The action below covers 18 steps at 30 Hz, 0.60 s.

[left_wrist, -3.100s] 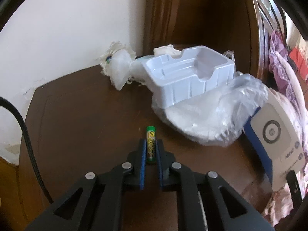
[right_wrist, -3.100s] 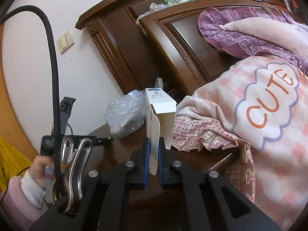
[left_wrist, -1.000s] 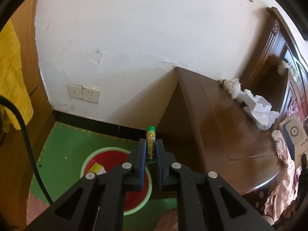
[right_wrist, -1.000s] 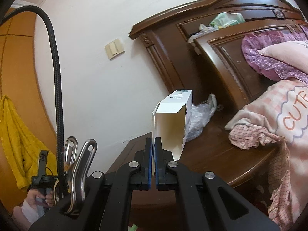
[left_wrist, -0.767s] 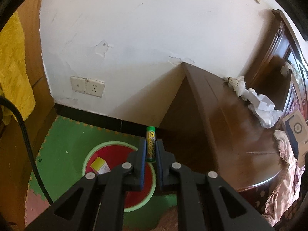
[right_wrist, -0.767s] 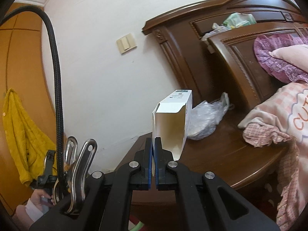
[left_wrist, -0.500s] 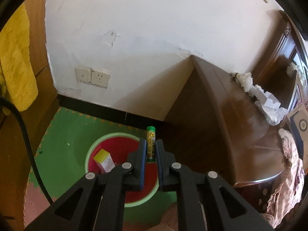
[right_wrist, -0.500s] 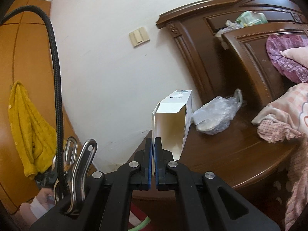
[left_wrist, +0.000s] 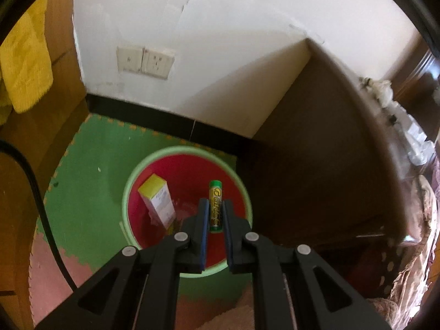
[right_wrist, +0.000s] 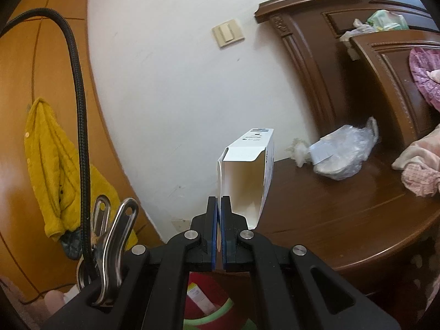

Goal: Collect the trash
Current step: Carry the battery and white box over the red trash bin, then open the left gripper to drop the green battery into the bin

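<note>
Left gripper [left_wrist: 214, 214] closed on green battery [left_wrist: 215, 209], fingers [left_wrist: 203, 220] clamping its sides, tip pointing to 12 o'clock, hanging over red bin [left_wrist: 154, 162] on green floor mat [left_wrist: 90, 181]. Yellow-and-white carton [left_wrist: 157, 203] already inside bin at 10 o'clock from battery. Right gripper [right_wrist: 218, 217] pinched tight on flap of open white box [right_wrist: 247, 176], held upright in air near counter [right_wrist: 343, 211]; plastic bag [right_wrist: 343, 156] on counter at 2 o'clock from box. Step in hand, as judged: drop battery into bin. Best centred over red interior before opening, away from green rim. Box likely next; needs carrying over bin first, open end kept clear of rim.
</note>
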### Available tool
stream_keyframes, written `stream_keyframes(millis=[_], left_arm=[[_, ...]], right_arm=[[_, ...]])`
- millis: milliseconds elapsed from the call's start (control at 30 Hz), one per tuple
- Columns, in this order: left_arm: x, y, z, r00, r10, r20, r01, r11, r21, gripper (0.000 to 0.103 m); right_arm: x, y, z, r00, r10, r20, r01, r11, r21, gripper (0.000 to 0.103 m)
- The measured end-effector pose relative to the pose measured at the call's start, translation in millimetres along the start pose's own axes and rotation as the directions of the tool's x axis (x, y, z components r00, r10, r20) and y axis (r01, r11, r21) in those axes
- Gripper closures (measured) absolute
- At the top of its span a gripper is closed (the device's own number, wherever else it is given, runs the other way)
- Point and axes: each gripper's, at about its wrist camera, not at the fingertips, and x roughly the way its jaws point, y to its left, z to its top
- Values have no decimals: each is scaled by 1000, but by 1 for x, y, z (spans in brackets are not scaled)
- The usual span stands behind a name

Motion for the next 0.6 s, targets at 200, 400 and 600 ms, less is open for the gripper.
stream_keyframes(millis=[200,400,600], left_arm=[[25,11,-10,998,23,-56,-24,1000,-19,93],[46,18,-20,994,45,-101,-48,999,-25,93],[72,24,-29,988,72,-140,-75,997,-19,93]], right_arm=[[9,11,-4,999,30,-29,-30,999,-15,100],[18,21,-9,997,58,-57,-60,998,-28,100],[34,34,-16,990,88,-108,-94,995,-44,100]])
